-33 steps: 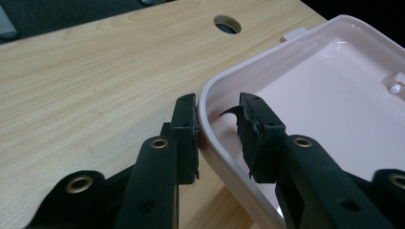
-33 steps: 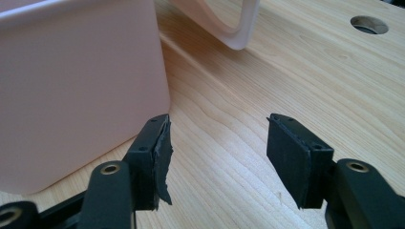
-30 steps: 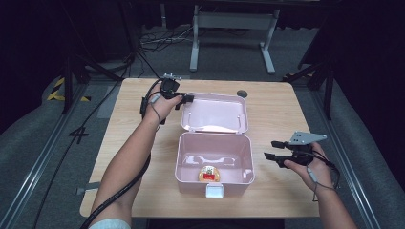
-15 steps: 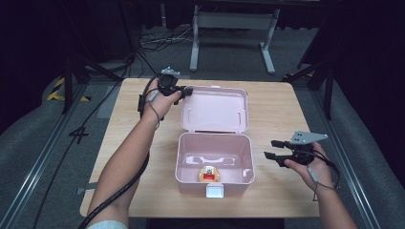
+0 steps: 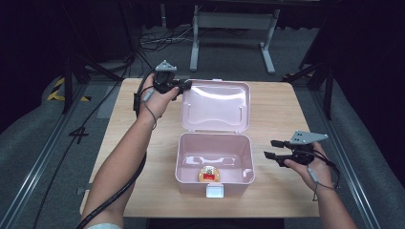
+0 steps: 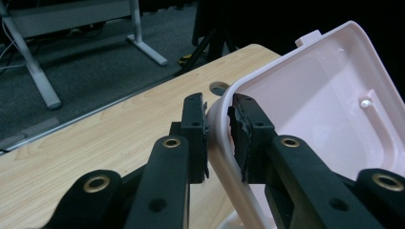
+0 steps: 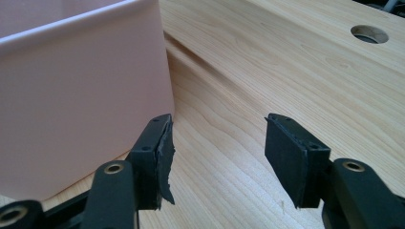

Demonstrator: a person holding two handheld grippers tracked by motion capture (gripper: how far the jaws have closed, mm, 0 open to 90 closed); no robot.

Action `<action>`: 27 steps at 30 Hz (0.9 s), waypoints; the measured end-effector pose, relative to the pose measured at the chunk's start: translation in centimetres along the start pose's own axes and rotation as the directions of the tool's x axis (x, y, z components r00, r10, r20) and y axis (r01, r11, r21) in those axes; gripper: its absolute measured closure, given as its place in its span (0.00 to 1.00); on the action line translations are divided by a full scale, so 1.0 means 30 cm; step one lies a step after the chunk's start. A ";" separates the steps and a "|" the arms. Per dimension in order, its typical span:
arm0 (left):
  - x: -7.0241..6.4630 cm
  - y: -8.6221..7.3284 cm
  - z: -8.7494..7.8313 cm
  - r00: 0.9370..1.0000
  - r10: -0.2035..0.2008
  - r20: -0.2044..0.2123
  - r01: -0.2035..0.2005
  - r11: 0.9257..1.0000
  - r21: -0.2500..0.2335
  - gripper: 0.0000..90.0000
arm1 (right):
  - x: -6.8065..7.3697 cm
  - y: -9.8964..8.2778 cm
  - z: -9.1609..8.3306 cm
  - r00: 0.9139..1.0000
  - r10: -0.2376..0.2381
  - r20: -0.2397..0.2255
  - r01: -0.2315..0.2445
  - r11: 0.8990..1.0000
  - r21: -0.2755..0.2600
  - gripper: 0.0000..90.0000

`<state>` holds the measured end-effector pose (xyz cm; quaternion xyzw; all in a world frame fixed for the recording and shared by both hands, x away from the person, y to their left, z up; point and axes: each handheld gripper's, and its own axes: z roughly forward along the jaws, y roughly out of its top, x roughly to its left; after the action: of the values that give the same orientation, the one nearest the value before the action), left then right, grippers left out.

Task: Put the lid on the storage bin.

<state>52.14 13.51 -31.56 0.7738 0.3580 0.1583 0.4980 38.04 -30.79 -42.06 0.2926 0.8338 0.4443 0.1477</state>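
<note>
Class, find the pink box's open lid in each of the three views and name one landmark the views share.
High view: the lid lies open at table centre, behind the box, its left corner in the left gripper.
Left gripper view: lid rim between the jaws, lid inside at right.
Right gripper view: lid not in it.
Shared landmark: the wooden table.

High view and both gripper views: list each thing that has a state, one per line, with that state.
Box: open, upright on the table, a small round item inside.
Lid: swung back, its corner rim clamped.
Left gripper: shut on the lid rim.
Right gripper: open, empty, beside the box.
</note>
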 end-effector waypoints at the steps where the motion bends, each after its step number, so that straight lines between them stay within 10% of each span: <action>1: -0.004 0.003 -0.008 1.000 0.003 0.002 -0.003 1.000 -0.003 0.85 | 0.000 0.000 0.001 1.000 0.001 -0.001 -0.001 1.000 0.002 0.49; 27: -0.126 0.018 -0.179 0.996 0.089 -0.001 -0.088 0.989 -0.114 0.84 | 0.023 0.040 0.007 0.998 -0.001 -0.067 -0.002 0.999 -0.051 0.50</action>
<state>46.52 14.22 -28.22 0.7595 0.3127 0.1990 0.5346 38.03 -29.70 -41.19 0.2740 0.8266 0.4749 0.1271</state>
